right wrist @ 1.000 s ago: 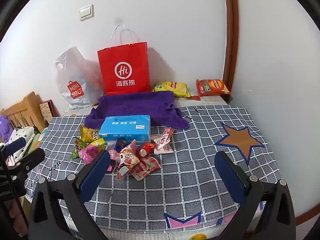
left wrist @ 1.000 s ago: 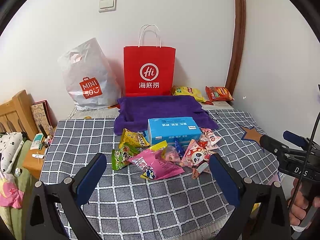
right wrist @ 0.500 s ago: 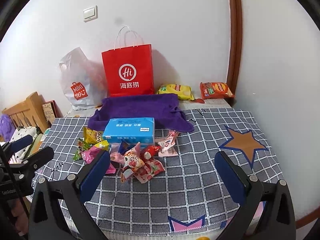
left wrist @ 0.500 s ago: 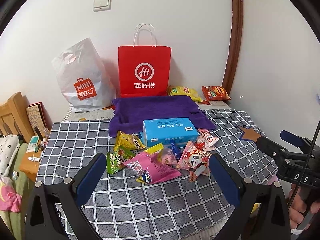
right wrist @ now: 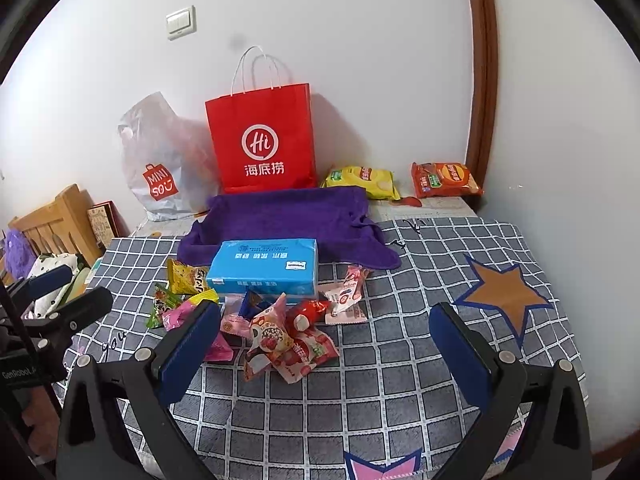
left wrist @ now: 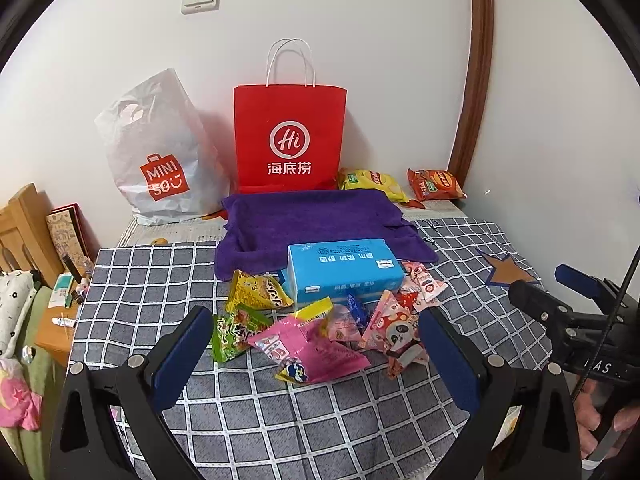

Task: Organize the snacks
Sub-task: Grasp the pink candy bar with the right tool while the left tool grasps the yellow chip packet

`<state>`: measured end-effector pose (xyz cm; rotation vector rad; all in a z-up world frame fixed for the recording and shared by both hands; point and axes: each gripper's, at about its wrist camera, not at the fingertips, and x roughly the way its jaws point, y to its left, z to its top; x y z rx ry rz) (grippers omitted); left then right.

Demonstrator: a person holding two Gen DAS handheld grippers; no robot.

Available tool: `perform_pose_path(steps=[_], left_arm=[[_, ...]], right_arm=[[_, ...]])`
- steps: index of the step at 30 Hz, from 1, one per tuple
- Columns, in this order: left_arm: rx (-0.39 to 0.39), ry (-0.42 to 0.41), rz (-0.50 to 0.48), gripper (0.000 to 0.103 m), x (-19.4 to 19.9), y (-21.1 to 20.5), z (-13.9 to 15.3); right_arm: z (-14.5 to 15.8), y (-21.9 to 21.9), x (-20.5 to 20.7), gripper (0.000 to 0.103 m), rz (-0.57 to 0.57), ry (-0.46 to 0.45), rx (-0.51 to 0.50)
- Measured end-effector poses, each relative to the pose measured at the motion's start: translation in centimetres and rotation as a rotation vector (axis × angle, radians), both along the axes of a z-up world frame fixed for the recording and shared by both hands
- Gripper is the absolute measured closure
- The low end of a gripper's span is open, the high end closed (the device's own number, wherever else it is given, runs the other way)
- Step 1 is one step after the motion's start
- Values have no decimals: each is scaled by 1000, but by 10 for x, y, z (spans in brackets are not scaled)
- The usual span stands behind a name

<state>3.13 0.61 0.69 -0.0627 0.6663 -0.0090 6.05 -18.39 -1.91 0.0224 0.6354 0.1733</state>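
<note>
Just in front of the blue tissue box (left wrist: 345, 270), both grippers have crept closer, fingers apart, snack pile (left wrist: 316, 330) untouched so far.

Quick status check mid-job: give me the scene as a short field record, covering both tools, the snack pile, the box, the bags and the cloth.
left tool: open, empty, hovering in front of the snack pile
right tool: open, empty, hovering in front of the pile
snack pile: loose packets heaped on the checked tablecloth, unsorted
blue box: behind the pile, partly on the purple cloth
red paper bag: upright against the wall
white plastic bag: left of the red bag
chip bags: yellow bag and orange bag at the back right
</note>
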Motion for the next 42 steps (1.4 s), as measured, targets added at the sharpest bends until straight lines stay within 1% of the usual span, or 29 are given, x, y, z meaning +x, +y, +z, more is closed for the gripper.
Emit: perform_pose_path(steps=[7, 13, 16, 20, 23, 25, 27, 28, 30, 33, 38, 40, 42], left_arm=[[-5, 15, 18, 0, 16, 8, -1], [-19, 31, 27, 0, 32, 17, -6], [-20, 50, 49, 0, 42, 23, -15], [-6, 76, 102, 0, 53, 33, -28], [-11, 93, 123, 0, 61, 43, -37], [-15, 107, 136, 0, 66, 49, -42], [-20, 119, 153, 0, 71, 56, -48], [-21, 128, 163, 0, 72, 59, -51], [-23, 143, 179, 0, 76, 66, -58], [-16, 163, 204, 0, 80, 75, -66], [-44, 200, 234, 1, 82, 91, -79], [-58, 209, 239, 1, 84, 96, -83], [-65, 217, 239, 1, 86, 99, -86]], right_arm=[[-5, 3, 19, 1, -3, 19, -27], [-14, -4, 42, 1, 5, 40, -22], [-24, -9, 57, 1, -12, 54, -34], [-43, -17, 80, 3, 1, 95, -29], [-59, -20, 97, 5, 15, 121, -43], [-69, -20, 107, 8, 19, 139, -50], [-81, -21, 123, 14, 20, 173, -47], [-87, -22, 130, 15, 19, 190, -40], [-97, -22, 145, 22, 19, 218, -36], [-109, -19, 165, 28, 29, 253, -34], [-127, -12, 195, 30, 52, 309, -6], [-134, -9, 203, 34, 50, 332, -17], [-140, -8, 210, 46, 54, 358, -19]])
